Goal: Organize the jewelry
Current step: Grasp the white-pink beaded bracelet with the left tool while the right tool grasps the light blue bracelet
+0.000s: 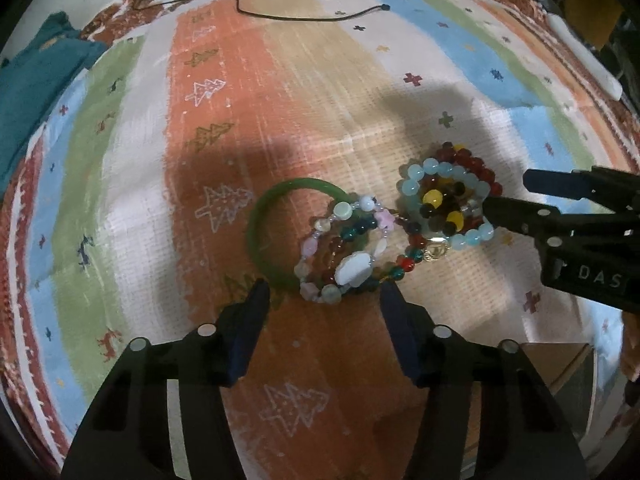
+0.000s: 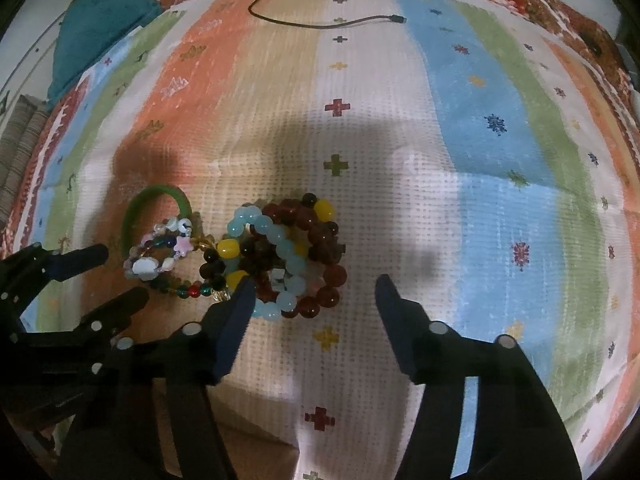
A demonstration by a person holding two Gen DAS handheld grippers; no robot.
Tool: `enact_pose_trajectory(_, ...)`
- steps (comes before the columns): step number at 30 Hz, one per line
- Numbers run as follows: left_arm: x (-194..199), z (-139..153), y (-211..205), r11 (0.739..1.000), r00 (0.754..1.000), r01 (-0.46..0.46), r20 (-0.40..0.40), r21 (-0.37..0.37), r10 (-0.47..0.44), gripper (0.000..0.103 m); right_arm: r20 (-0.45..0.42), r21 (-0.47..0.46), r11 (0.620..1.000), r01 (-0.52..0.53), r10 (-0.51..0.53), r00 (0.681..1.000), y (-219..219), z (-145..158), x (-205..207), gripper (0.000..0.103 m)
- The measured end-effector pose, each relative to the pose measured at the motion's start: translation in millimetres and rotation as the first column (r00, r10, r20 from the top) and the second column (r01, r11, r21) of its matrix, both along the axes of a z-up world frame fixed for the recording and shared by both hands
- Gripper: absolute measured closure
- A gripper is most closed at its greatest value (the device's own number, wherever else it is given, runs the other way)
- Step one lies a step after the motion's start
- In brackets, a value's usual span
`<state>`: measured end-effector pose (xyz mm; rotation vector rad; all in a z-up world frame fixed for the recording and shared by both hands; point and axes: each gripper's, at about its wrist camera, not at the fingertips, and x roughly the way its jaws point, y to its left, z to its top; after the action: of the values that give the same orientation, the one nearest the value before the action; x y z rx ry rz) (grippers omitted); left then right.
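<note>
A green bangle [image 1: 276, 216] lies on the striped cloth, with a pastel shell-bead bracelet [image 1: 352, 272] and a red-and-teal bead strand [image 1: 408, 258] overlapping it. To the right lies a pile of a light blue bead bracelet [image 1: 440, 172], a dark red one [image 1: 476, 164] and a black-and-yellow one [image 1: 434, 200]. My left gripper [image 1: 324, 296] is open just in front of the bangle group. My right gripper [image 2: 316, 284] is open, its left finger [image 2: 240, 300] touching the pile [image 2: 288, 256]. The bangle also shows in the right wrist view [image 2: 152, 200].
A black cable [image 1: 304, 18] lies at the far side of the striped cloth [image 1: 320, 80]. A teal folded cloth [image 1: 28, 92] sits at the far left. A cardboard box [image 1: 560, 364] shows at the near right edge.
</note>
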<state>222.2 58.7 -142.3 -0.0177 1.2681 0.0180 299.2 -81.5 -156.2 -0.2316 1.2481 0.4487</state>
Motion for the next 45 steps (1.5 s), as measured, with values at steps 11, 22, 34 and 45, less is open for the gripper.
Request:
enact_pose_trajectory(11, 6.1, -6.6, -0.1, 1.0, 1.0, 0.012, -0.015, 0.0, -0.012, 0.064, -0.009, -0.023, 0.999, -0.027, 0.027, 1.0, 9.5, -7.4, 3.6, 0.068)
enact_pose_trajectory(22, 11.6, -8.2, -1.3, 1.0, 1.0, 0.002, -0.02, -0.012, -0.002, 0.087, -0.011, -0.019, 0.999, -0.04, 0.04, 0.999, 12.4, -11.3, 6.3, 0.092)
enact_pose_trajectory(34, 7.3, 5.2, -0.5, 1.0, 1.0, -0.019, 0.003, -0.015, 0.019, 0.094, 0.025, -0.008, 0.998, -0.055, 0.055, 0.998, 12.0, 0.5, 1.7, 0.102)
enact_pose_trajectory(45, 3.5, 13.5, -2.4, 1.0, 1.0, -0.015, 0.015, -0.013, 0.015, 0.094, 0.027, -0.041, 0.999, -0.035, 0.036, 0.999, 11.9, 0.2, 2.0, 0.101)
